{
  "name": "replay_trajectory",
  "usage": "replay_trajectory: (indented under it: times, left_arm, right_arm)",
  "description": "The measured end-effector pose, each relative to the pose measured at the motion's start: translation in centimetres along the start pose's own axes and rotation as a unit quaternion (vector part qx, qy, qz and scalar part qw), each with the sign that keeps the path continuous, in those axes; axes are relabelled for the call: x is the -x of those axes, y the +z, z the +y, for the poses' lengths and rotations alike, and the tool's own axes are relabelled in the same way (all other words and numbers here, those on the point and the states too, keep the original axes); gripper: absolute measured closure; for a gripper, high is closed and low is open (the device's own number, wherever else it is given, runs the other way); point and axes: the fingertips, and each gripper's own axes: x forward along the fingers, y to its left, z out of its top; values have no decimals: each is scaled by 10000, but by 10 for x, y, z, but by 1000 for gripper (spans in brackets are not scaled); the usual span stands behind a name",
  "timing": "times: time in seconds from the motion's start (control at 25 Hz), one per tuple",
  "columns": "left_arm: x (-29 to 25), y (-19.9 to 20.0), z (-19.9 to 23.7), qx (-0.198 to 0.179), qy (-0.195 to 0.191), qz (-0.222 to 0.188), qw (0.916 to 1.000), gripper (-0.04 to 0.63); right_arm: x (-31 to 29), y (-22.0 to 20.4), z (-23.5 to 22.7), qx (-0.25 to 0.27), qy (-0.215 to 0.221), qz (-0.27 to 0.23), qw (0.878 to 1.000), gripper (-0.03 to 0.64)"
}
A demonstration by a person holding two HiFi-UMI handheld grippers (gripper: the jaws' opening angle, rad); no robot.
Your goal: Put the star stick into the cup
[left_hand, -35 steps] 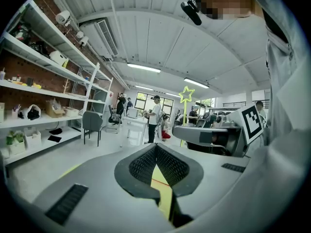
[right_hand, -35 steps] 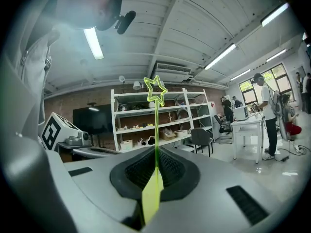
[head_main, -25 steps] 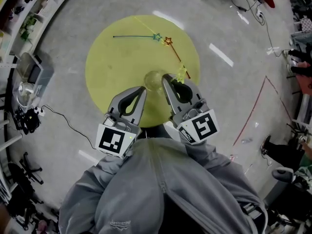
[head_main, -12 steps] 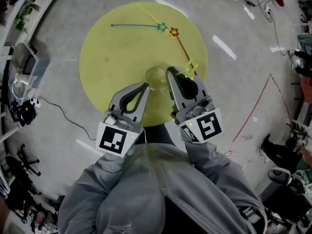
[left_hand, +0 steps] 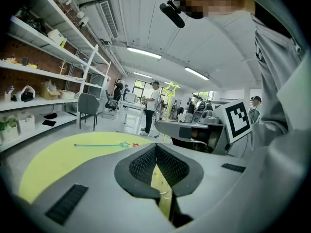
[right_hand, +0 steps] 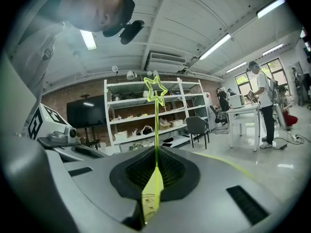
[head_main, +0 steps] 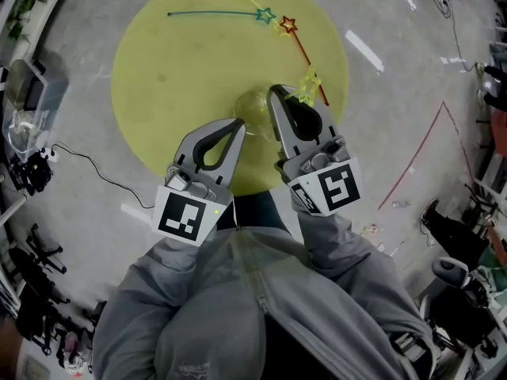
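A clear cup stands on the round yellow disc, between the tips of both grippers. My right gripper is shut on a yellow star stick. Its star shows just right of the jaws, and it points upward in the right gripper view. My left gripper is shut with nothing in it, just left of the cup. A teal star stick and a red star stick lie on the far part of the disc, stars close together.
Grey floor surrounds the disc. A black cable runs at the left, and a red line is marked on the floor at the right. Shelves, a chair and people by a white table stand farther off.
The head view has shifted, so the disc sits higher in the frame. The right gripper with the yellow star stick has edged forward beside the cup. The left gripper has barely moved.
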Motion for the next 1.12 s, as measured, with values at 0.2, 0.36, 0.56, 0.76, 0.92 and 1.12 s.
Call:
replay_trajectory:
  times: [0.2, 0.36, 0.56, 0.76, 0.92, 1.12]
  left_arm:
    - [-5, -21, 8, 66, 0, 79, 9999, 577]
    - [-7, -34, 11, 181, -24, 130, 9997, 577]
    - [-6, -41, 12, 217, -25, 144, 9997, 577]
    - [-5, -45, 11, 230, -34, 148, 9996, 577]
    - [-5, -46, 9, 256, -52, 159, 9995, 577]
    - [-2, -46, 7, 292, -46, 159, 9994, 577]
  right_arm:
    - [-6, -29, -1, -130, -45, 149, 9998, 581]
    - [-8, -47, -1, -176, -100, 230, 9995, 581]
    - [-6, -65, 0, -255, -163, 332, 9990, 581]
    - [-6, -76, 4, -285, -146, 453, 9985, 581]
    - [-7, -81, 5, -244, -129, 595, 9978, 581]
    - [-7, -85, 7, -252, -114, 844, 9960, 580]
